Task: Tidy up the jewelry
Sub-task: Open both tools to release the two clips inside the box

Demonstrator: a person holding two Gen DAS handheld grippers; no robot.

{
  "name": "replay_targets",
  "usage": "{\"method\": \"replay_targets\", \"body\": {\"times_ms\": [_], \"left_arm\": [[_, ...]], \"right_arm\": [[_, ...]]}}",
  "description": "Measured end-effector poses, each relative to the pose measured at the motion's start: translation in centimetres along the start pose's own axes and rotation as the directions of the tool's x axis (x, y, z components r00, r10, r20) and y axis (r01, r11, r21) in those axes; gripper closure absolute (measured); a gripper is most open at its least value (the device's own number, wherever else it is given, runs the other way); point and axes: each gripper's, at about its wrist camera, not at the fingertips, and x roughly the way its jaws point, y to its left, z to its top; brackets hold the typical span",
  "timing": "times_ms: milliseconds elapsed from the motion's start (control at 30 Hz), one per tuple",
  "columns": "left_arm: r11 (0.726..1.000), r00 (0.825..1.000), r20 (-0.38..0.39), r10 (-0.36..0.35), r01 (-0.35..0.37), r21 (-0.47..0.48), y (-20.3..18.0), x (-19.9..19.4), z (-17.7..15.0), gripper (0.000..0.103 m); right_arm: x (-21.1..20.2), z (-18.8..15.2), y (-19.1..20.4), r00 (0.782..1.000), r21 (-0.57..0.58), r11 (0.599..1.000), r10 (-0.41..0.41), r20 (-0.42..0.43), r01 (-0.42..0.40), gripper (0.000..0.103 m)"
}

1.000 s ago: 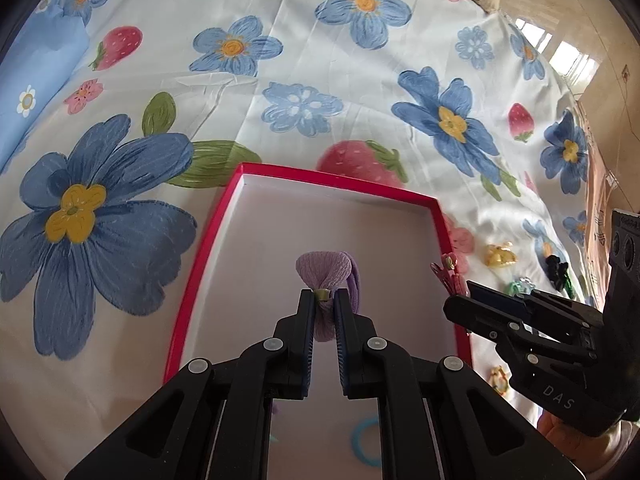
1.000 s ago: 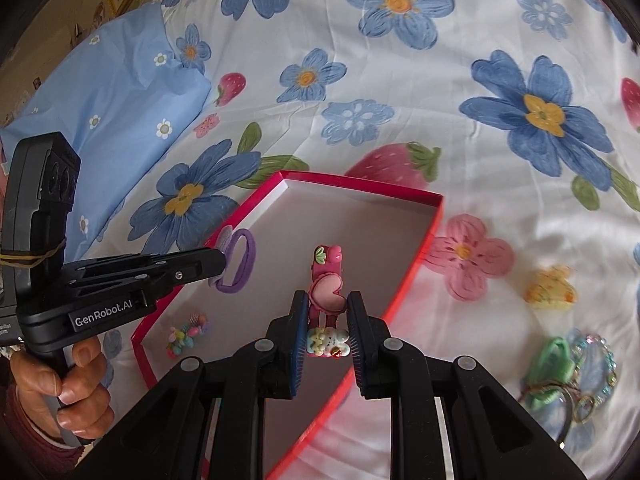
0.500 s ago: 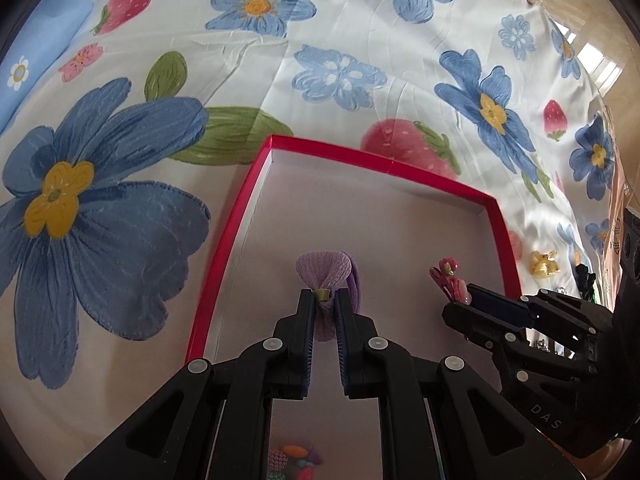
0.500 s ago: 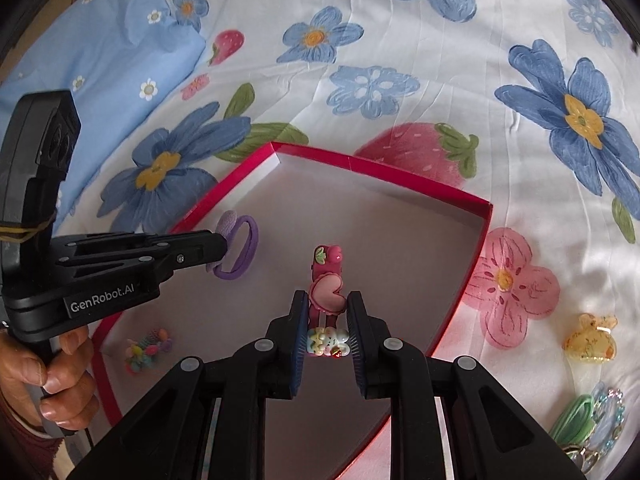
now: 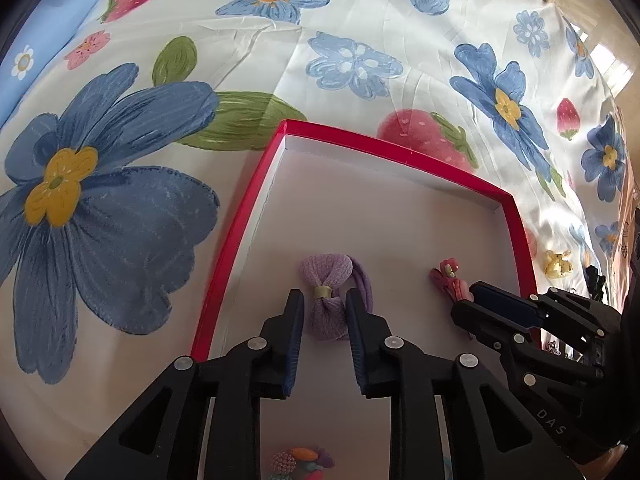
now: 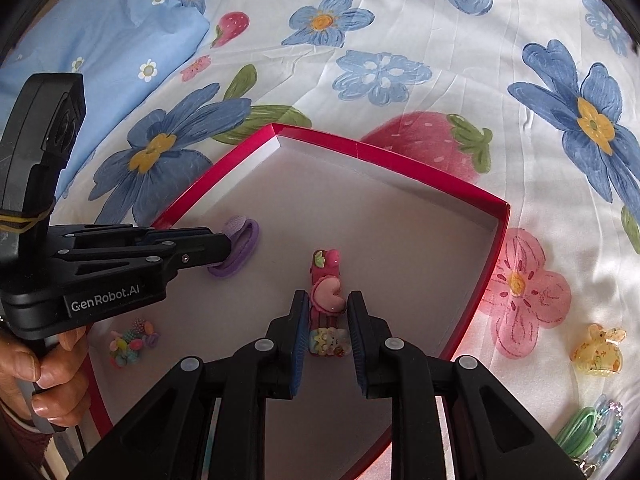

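A red-rimmed box (image 5: 240, 236) with a white floor lies on the flowered bedsheet; it also shows in the right wrist view (image 6: 492, 256). My left gripper (image 5: 323, 312) is open, its fingers either side of a purple bow hair tie (image 5: 326, 300) that rests on the box floor, also seen from the right wrist (image 6: 240, 246). My right gripper (image 6: 325, 314) is open around a pink heart hair clip (image 6: 326, 292) lying on the box floor, also in the left wrist view (image 5: 448, 280).
A colourful bead cluster (image 6: 132, 342) lies in the box near the left hand. Outside the box to the right lie a yellow claw clip (image 6: 598, 350) and green and blue clips (image 6: 588, 432). A blue pillow (image 6: 100, 40) is at far left.
Both grippers went from shut to open, letting the purple bow and the pink clip down onto the box floor. Both moved further over the box.
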Motion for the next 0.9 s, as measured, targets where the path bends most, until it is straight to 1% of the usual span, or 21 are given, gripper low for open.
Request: {"method": "replay_targets", "body": {"times_ms": [100,167,200,233,267,300,500,700,733,800,833,900], "left_arm": [[1.0,1.0,0.009,0.013,-0.013,-0.001,0.0,-0.5,-0.2,0.078],[1.0,1.0,0.017,0.01,-0.01,-0.01,0.0,-1.0,-0.4,0.068],[1.0,1.0,0.026,0.008,-0.007,-0.02,0.1,-1.4,-0.4,0.056],[1.0,0.999,0.037,0.01,-0.009,-0.023,0.1,-1.8,-0.6,0.051],[1.0,0.999,0.046,0.014,-0.013,-0.019,0.0,-2.2,-0.7,0.051],[1.0,0.998,0.051,0.022,-0.021,-0.014,-0.1,-2.5,-0.9,0.051],[1.0,0.997,0.068,0.02,-0.019,-0.008,-0.7,-4.3,-2.0,0.051],[1.0,0.996,0.084,0.007,-0.007,-0.006,-1.3,-6.5,-3.4,0.051],[1.0,0.996,0.086,0.003,-0.003,-0.006,-1.5,-6.8,-3.6,0.051],[1.0,0.996,0.092,-0.006,0.006,0.001,-2.0,-7.6,-4.1,0.05],[1.0,0.996,0.094,-0.009,0.009,0.006,-2.2,-7.9,-4.3,0.05],[1.0,0.995,0.098,-0.015,0.014,0.019,-2.9,-8.5,-4.8,0.05]], "right_arm": [[-0.3,-0.1,-0.2,1.0,0.019,1.0,0.011,0.009,-0.011,0.082],[-0.7,-0.2,-0.2,1.0,0.031,0.999,0.016,0.019,-0.016,0.08],[-1.0,-0.2,-0.3,0.999,0.038,0.999,0.02,0.026,-0.021,0.078],[-1.3,-0.2,-0.4,0.999,0.047,0.998,0.028,0.037,-0.03,0.073],[-1.6,-0.3,-0.4,0.998,0.054,0.998,0.033,0.047,-0.035,0.068],[-2.0,-0.4,-0.5,0.998,0.058,0.998,0.031,0.056,-0.035,0.067],[-4.3,-0.8,-0.7,0.994,0.081,0.996,0.038,0.102,-0.046,0.067],[-7.1,-1.8,-1.3,0.988,0.107,0.993,0.026,0.151,-0.042,0.067],[-7.5,-2.1,-1.5,0.987,0.113,0.993,0.023,0.157,-0.042,0.066],[-8.4,-2.7,-1.9,0.985,0.129,0.991,0.019,0.17,-0.041,0.061],[-8.9,-3.2,-2.2,0.984,0.137,0.99,0.014,0.177,-0.039,0.056],[-9.6,-4.0,-2.7,0.983,0.153,0.988,0.005,0.183,-0.034,0.055]]}}
